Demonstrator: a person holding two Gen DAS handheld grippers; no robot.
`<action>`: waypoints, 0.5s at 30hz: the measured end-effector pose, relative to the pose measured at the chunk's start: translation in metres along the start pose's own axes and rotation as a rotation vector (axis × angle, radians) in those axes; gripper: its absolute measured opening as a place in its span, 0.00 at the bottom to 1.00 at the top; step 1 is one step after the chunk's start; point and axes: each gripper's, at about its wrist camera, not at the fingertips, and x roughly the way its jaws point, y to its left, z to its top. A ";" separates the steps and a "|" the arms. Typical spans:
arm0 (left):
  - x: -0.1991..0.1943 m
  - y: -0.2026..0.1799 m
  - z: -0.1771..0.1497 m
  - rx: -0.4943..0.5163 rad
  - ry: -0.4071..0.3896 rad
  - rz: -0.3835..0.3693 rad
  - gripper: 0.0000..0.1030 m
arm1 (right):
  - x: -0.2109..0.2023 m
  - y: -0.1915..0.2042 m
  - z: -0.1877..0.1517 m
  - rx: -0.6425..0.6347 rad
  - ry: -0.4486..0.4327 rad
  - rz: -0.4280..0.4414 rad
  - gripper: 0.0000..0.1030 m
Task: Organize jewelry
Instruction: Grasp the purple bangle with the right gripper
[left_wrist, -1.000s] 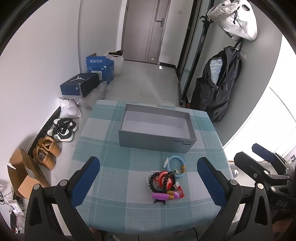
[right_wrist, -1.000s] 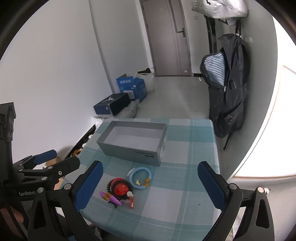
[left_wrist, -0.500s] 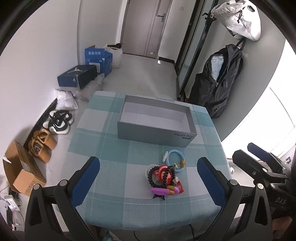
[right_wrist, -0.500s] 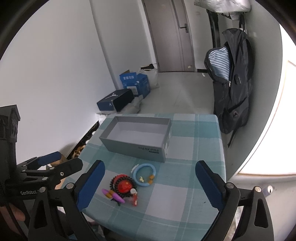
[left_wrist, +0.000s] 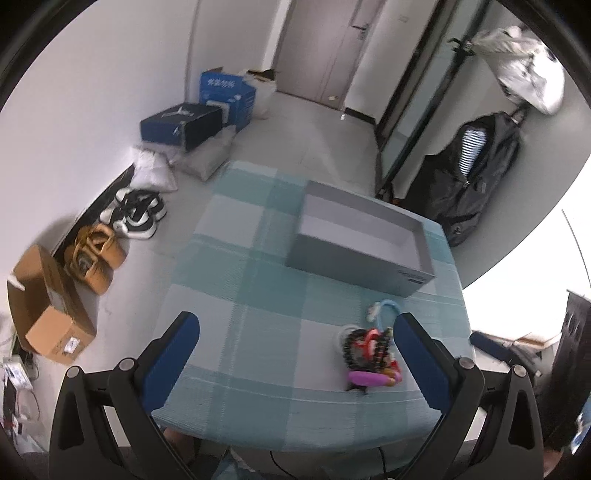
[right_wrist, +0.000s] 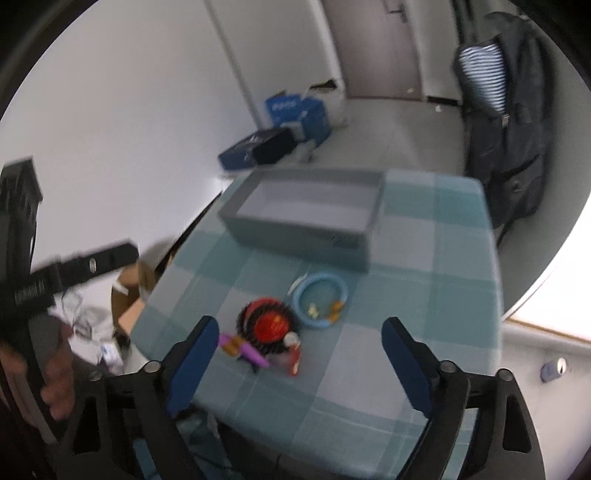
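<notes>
Grey box (right_wrist: 295, 229), open-topped and empty, sitting toward far side of checked cloth. Nearer, apart from it: blue ring (right_wrist: 320, 300) lying flat, touching black bead coil (right_wrist: 266, 324) around something red, purple piece (right_wrist: 248, 350) at coil's near edge.

A box (left_wrist: 360, 254) sits at the far side of the table (left_wrist: 258, 369); nearer lies a ring bracelet (right_wrist: 320, 300), just beside a heap of beads (right_wrist: 267, 325) to its left; shoes (left_wrist: 136, 216) and cartons (left_wrist: 48, 306) line the floor left of the table.
</notes>
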 end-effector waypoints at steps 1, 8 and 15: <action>0.002 0.006 0.001 -0.020 0.011 0.001 0.99 | 0.006 0.005 -0.002 -0.013 0.020 0.009 0.80; 0.009 0.023 0.003 -0.076 0.045 -0.010 0.99 | 0.034 0.027 -0.011 -0.100 0.097 0.049 0.67; 0.013 0.034 0.004 -0.098 0.064 -0.034 0.99 | 0.052 0.038 -0.013 -0.150 0.156 0.058 0.63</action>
